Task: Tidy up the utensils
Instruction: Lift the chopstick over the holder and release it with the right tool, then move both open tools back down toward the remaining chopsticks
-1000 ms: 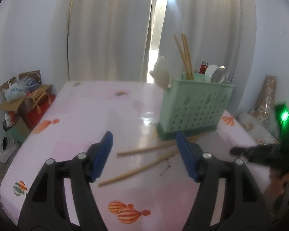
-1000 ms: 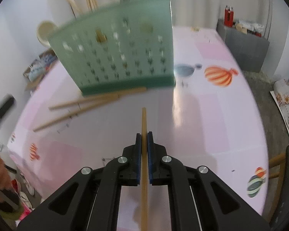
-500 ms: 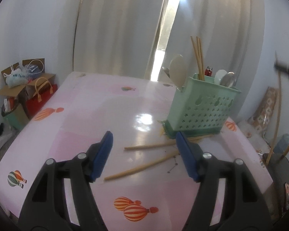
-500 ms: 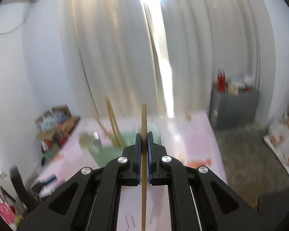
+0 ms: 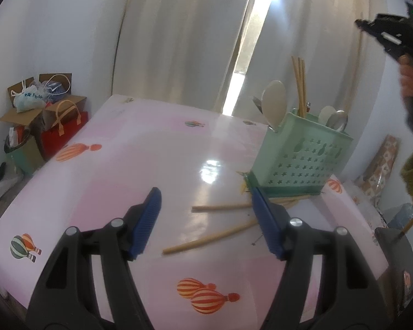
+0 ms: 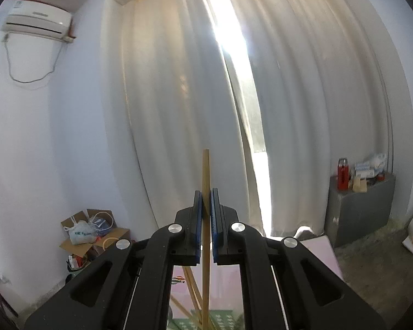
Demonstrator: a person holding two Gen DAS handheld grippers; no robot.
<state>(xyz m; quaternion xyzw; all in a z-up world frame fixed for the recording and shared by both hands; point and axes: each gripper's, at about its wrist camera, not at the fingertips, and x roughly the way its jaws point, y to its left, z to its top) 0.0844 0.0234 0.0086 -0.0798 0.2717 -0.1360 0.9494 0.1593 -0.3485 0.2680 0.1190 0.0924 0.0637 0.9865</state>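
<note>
The jaws of the right gripper [image 6: 205, 214] were closed on a single chopstick [image 6: 205, 181], pinched part-way along its length so that it stood upright between the blue pads. The jaws of the left gripper [image 5: 205, 220] stood wide apart with nothing between them.

One second before, the right gripper held this chopstick low over the pink table [image 5: 129, 165], close to the green basket [image 5: 303, 162]. It had since risen well above the basket; the right wrist view now faced the curtains, with only the basket's top and the sticks standing in it visible at the bottom edge. In the left wrist view the right gripper [image 5: 363, 24] appeared high at the far right. Judgement: the chopstick was lifted clear and positioned for lowering into the basket.

The left gripper had shifted only slightly, low over the near part of the table. Two loose chopsticks [image 5: 220, 233] lay on the table just ahead of it, their far ends at the basket's base. These remained to be collected.

The basket stood upright at the far right of the table. It contained several upright chopsticks [image 5: 300, 88], a pale spoon [image 5: 274, 101] on the left and metal spoons [image 5: 336, 118] on the right.
</note>
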